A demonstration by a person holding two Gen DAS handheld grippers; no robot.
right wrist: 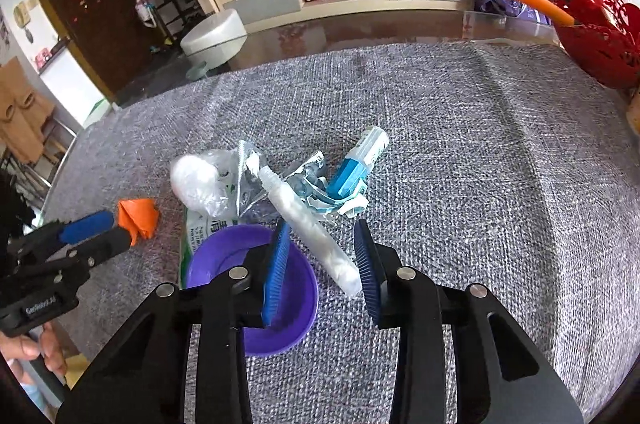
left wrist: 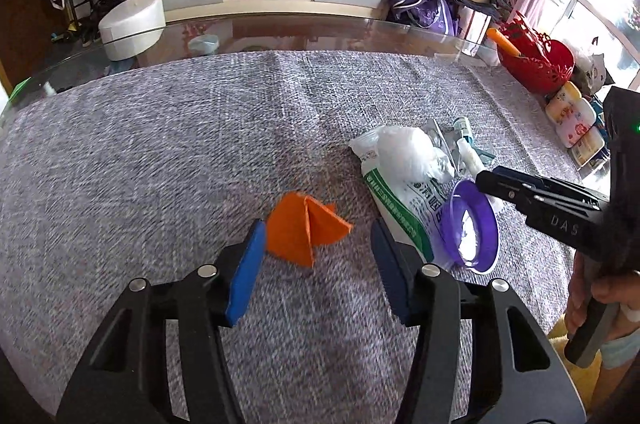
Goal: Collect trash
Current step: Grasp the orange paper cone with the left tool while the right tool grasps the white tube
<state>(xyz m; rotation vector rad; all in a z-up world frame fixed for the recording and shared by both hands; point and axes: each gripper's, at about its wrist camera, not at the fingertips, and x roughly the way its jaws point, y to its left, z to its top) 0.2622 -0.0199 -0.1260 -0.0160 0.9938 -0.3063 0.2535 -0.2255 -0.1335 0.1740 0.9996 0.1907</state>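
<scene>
Orange paper (left wrist: 306, 230) between left jaws, untouched

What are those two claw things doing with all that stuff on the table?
A person is picking up trash with a gripper in each hand. The left gripper sits around a folded orange paper, not pinching it yet. The right gripper straddles a clear plastic tube lying beside a purple bowl. More wrappers are piled on the grey tablecloth.

Left hand-held gripper (left wrist: 318, 256): black forked frame, silver round screws, blue ribbed pads.
Right hand-held gripper (right wrist: 322, 256): same black build, blue pads, white lettering on its body.
</scene>
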